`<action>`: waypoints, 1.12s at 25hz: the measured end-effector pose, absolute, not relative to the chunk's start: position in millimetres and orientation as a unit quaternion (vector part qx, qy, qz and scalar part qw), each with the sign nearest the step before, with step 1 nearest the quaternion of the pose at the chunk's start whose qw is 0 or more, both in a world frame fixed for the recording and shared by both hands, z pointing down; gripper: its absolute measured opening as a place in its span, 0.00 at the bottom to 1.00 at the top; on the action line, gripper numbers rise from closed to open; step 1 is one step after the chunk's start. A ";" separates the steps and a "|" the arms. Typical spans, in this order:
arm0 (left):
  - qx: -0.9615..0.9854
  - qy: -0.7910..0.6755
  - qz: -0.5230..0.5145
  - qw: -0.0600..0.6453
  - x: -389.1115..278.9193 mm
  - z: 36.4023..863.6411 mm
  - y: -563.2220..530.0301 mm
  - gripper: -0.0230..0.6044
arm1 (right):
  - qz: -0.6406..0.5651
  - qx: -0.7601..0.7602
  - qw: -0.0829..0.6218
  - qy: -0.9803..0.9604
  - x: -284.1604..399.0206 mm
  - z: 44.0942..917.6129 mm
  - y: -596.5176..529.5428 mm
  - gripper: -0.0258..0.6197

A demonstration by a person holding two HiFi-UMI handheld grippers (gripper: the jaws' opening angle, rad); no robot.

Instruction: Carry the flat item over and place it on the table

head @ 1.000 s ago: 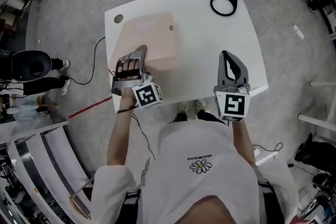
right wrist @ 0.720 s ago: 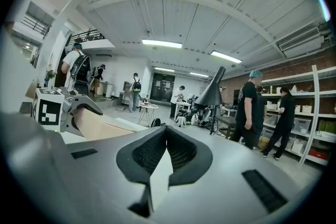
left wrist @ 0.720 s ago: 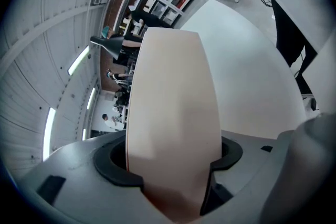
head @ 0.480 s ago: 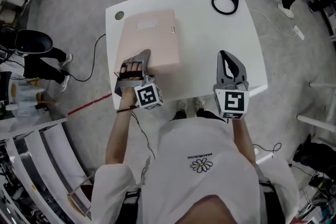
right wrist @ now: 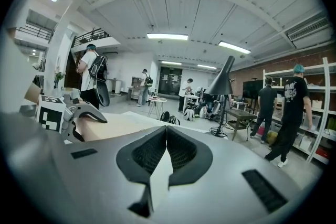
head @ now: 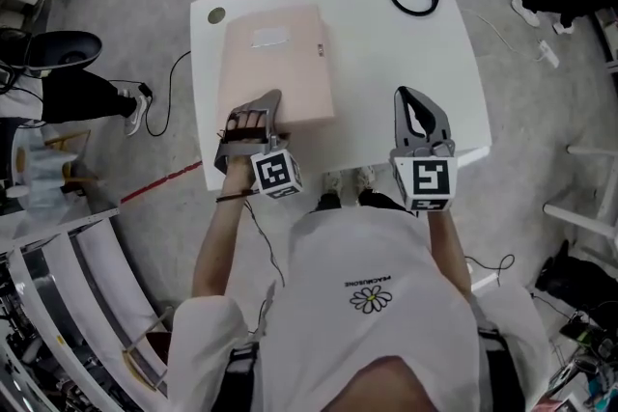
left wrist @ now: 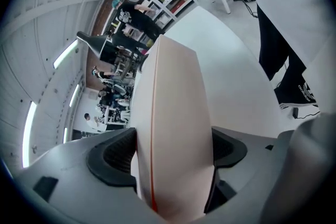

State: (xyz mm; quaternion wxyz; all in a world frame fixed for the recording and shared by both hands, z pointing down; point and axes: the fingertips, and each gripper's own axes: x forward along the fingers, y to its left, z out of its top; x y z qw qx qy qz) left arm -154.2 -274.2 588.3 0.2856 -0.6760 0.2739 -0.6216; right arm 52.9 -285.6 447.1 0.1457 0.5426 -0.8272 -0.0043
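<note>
Pale pink flat folder [head: 275,63] lies along the white bench's [head: 406,63] left edge. Left tongs [head: 253,111] straddle its near end, jaws just opening and off it, evidently to release. Right tongs [head: 410,97] are closed, empty and idle.

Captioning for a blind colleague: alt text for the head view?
From above, a person's left gripper straddles the near edge of a pink folder lying on a white table; its jaws have just been opening. The right gripper hovers shut.

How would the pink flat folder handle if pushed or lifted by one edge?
Probably stiff: the pink folder keeps a straight, thick edge between the jaws of the left gripper, which have just been opening around it. It likely slides easily on the smooth white table. Lying flat, it shouldn't tip or roll.
</note>
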 end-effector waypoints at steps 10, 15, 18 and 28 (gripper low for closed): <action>-0.698 0.245 -0.623 0.254 -143.1 624.2 -253.4 0.71 | -0.003 0.518 0.170 -0.839 42.3 457.5 -281.6 0.06; -0.701 0.221 -0.634 0.239 -143.1 637.4 -245.6 0.71 | -0.004 0.520 0.175 -0.836 45.0 459.9 -282.3 0.06; -0.704 0.220 -0.633 0.235 -142.1 636.5 -248.4 0.71 | -0.004 0.521 0.177 -0.835 47.4 460.0 -284.4 0.06; -0.704 0.211 -0.636 0.235 -139.3 638.0 -248.3 0.71 | -0.006 0.518 0.179 -0.836 46.9 459.1 -285.6 0.06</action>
